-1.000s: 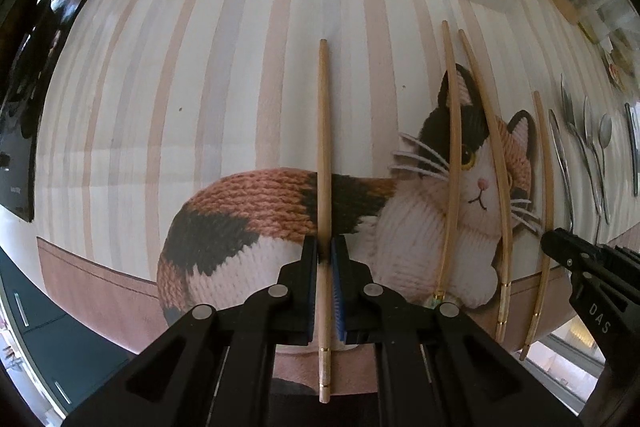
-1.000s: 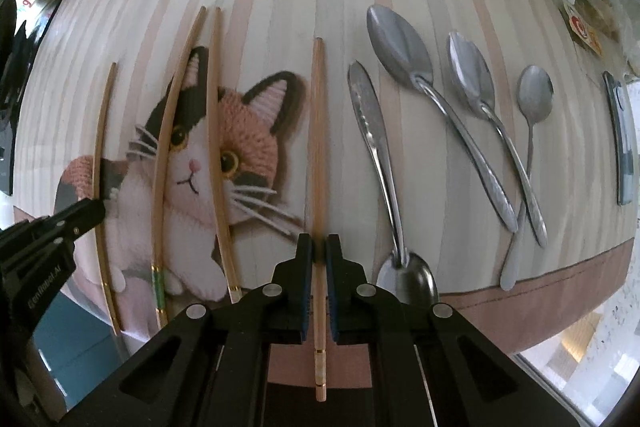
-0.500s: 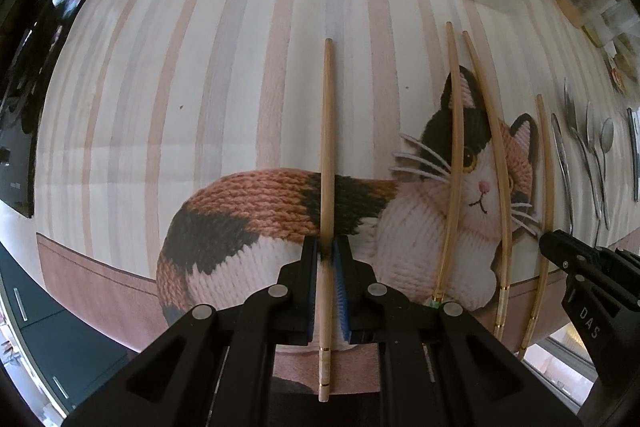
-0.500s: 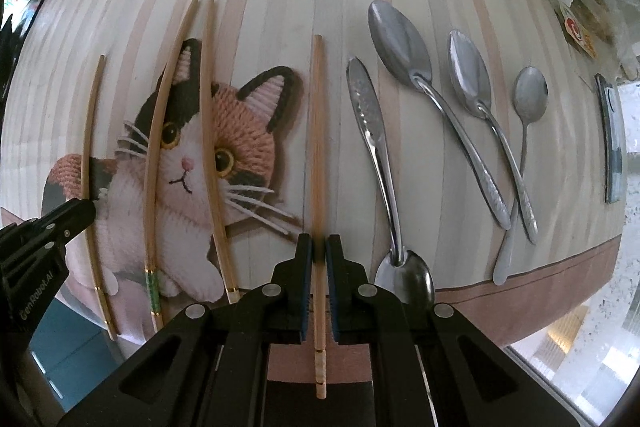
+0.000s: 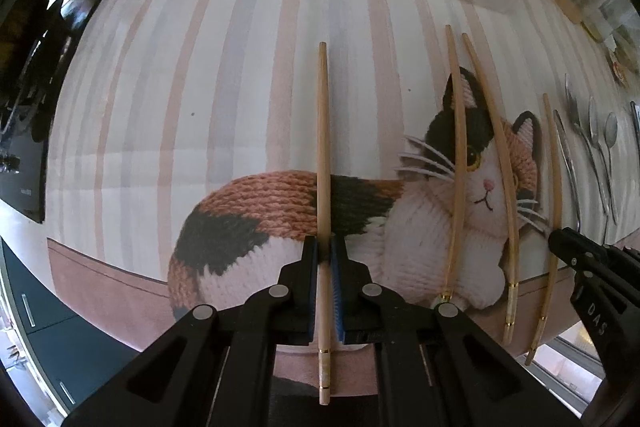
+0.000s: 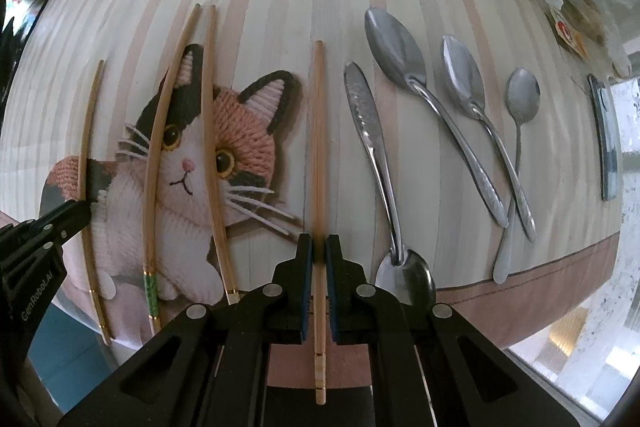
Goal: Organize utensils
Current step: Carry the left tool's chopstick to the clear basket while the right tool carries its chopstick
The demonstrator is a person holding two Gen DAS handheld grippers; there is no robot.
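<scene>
We are clamping one chopstick (image 5: pixel 323 187) in the left tongs (image 5: pixel 324 255) and another chopstick (image 6: pixel 318 167) in the right tongs (image 6: pixel 319 251), both over the desk (image 5: pixel 200 87); the tongs are hiding each stick's gripped stretch.

The chopsticks (image 6: pixel 318 163) are pale wood with a smooth matt finish; several carry thin gold bands near the thick end, and one at seven o'clock has a green patterned band (image 6: pixel 151 289). The spoons (image 6: pixel 436 115) at two o'clock are polished metal, dulled and faintly scuffed. The mat (image 5: pixel 208 75) on the worktop looks like smooth printed sheet, its cat only pictured as knitted yarn. The gripper bodies (image 6: pixel 400 367) are matt black plastic with blue ribbed pads (image 6: pixel 306 291).
</scene>
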